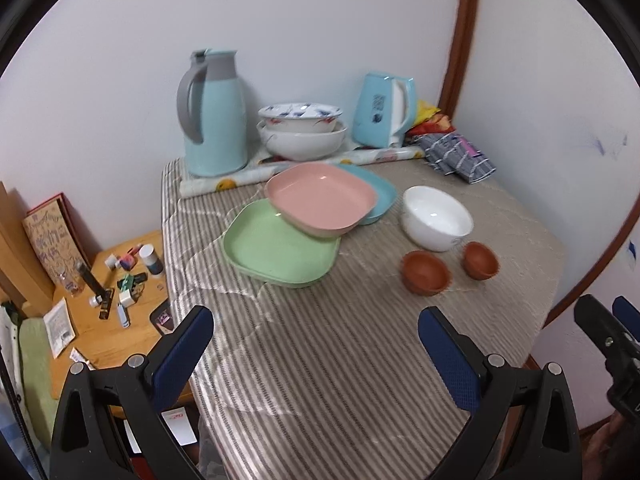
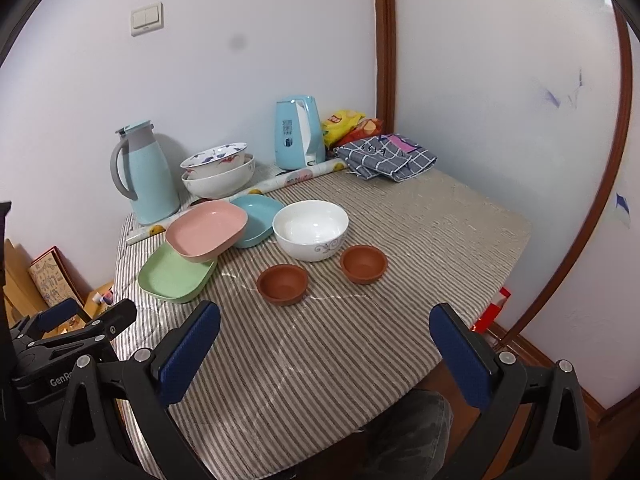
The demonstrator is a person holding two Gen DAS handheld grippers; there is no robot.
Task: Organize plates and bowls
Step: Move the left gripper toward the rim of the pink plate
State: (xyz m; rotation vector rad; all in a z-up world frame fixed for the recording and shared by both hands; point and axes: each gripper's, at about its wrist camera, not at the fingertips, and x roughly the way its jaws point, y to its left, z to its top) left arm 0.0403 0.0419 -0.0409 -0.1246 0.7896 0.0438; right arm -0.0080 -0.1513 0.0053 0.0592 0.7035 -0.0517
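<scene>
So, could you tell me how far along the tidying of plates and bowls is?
Barely begun. Both the left gripper and right gripper are open, holding nothing. The pink plate lies askew across the green plate and blue plate; the white bowl and two brown bowls stand separate.

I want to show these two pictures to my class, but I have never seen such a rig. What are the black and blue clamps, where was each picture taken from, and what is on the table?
A person holds a two-finger gripper in each hand; a camera on each looks forward along its fingers. One picture comes from the left gripper, the other from the right gripper. Both are open and hold nothing. On the striped table lie a green plate, a pink plate resting partly on it and on a blue plate, a white bowl and two small brown bowls. Behind stand a jug, stacked bowls and a kettle.
</scene>
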